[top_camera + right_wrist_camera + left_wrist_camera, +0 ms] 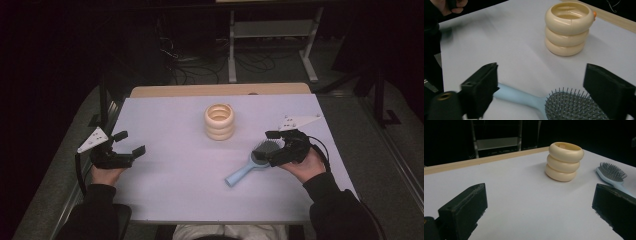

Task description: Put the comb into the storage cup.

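Observation:
A light blue hairbrush with grey bristles lies flat on the white table, handle toward the front left. My right gripper hovers open over its head, a jaw on each side of the bristles, without touching. A cream holder shaped like three stacked rings stands upright at the table's middle back. My left gripper is open near the left edge, nothing between its jaws. From the left gripper view the holder and the brush lie ahead to the right.
A wooden strip runs along the table's far edge. Beyond it stand a metal frame and cables on a dark floor. A small orange thing peeks out behind the holder.

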Available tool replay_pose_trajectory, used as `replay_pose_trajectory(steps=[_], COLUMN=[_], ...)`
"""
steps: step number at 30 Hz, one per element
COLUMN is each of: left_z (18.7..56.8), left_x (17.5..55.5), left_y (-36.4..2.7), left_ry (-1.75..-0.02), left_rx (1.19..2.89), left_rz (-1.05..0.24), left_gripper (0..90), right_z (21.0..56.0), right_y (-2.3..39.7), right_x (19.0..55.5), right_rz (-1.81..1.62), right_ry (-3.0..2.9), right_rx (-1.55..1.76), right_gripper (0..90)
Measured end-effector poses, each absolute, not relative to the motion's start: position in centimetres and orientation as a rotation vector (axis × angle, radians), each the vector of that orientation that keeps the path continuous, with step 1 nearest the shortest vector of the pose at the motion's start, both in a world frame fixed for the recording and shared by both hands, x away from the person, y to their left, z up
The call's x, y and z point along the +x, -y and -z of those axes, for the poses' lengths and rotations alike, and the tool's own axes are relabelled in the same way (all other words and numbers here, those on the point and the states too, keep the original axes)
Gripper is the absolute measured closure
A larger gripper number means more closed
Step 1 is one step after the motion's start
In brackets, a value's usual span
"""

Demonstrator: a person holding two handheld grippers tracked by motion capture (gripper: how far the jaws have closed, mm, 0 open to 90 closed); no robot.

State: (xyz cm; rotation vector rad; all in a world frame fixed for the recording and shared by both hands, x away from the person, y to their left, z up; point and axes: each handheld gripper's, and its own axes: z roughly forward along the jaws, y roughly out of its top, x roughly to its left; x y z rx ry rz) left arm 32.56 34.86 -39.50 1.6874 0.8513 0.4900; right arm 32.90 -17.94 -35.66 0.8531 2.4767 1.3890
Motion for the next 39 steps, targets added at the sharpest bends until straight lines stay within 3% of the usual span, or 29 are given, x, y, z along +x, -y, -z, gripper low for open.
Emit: replay_pose_trajectory(steps=[6, 7, 9, 11, 15, 16, 17, 23, 39], left_z=[39.5, 39.5, 39.5, 39.5, 39.5, 39.5, 39.5, 39.5, 39.5], left_x=[32.6, 32.6, 32.6, 32.6, 32.5, 32.5, 32.5, 32.6, 32.6], left_y=[-34.9, -34.9, -34.9, -34.9, -34.9, -34.9, -34.9, -34.9, -34.8], left_ry=[-0.85, -0.85, -0.848, -0.847, -0.844, -0.844, -0.844, -0.843, -0.839], left_rx=[1.688, 1.689, 1.689, 1.69, 1.692, 1.693, 1.693, 1.692, 1.691], left_rz=[-0.492, -0.492, -0.491, -0.493, -0.496, -0.495, -0.495, -0.496, -0.497], left_gripper=[0.0, 0.0, 0.0, 0.0, 0.0, 0.0, 0.0, 0.0, 0.0], right_z=[35.8, 35.8, 35.8, 35.9, 35.9, 36.0, 36.0, 36.7, 39.8], right_y=[17.2, 16.9, 16.7, 16.0, 15.1, 14.6, 14.6, 13.1, 8.9], right_x=[33.4, 33.5, 33.5, 33.6, 33.6, 33.7, 33.7, 34.0, 33.9], right_rz=[-1.393, -1.39, -1.388, -1.367, -1.326, -1.321, -1.321, -1.26, -1.114], right_ry=[-2.477, -2.482, -2.488, -2.494, -2.479, -2.492, -2.492, -2.548, -2.746], right_rx=[0.885, 0.875, 0.868, 0.854, 0.855, 0.852, 0.852, 0.849, 0.792], right_gripper=[27.5, 33.1, 34.4, 44.6, 54.8, 62.3, 62.3, 88.8, 89.1])
